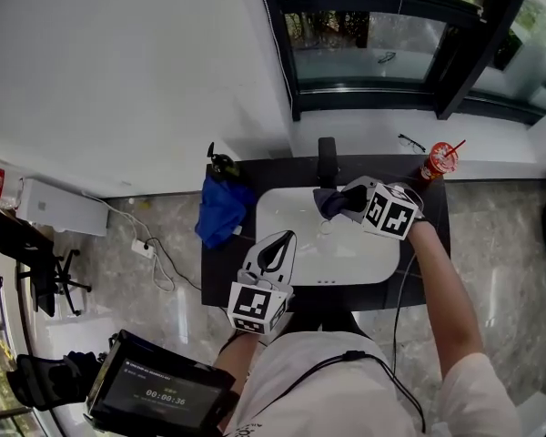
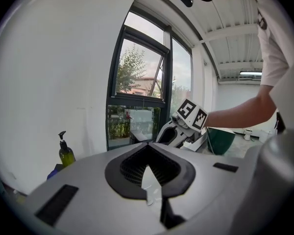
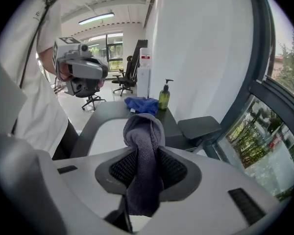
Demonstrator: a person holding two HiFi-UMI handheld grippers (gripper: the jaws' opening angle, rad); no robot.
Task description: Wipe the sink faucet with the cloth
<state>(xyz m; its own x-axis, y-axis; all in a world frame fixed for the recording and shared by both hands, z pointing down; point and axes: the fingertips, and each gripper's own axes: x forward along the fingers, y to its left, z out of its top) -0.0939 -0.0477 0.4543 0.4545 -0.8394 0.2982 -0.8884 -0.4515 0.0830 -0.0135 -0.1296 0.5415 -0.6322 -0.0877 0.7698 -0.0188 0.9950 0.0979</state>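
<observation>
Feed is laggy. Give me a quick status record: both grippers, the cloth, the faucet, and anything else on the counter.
right gripper: shut on the dark grey cloth
cloth position: over the rear of the white sink basin, right beside the faucet base; contact unclear
faucet: black, upright, at the basin's rear centre
left gripper: shut, holding nothing, over the basin's front left rim
counter left: crumpled blue cloth, with a green pump soap bottle behind it
counter right: red cup with a straw at the rear corner
</observation>
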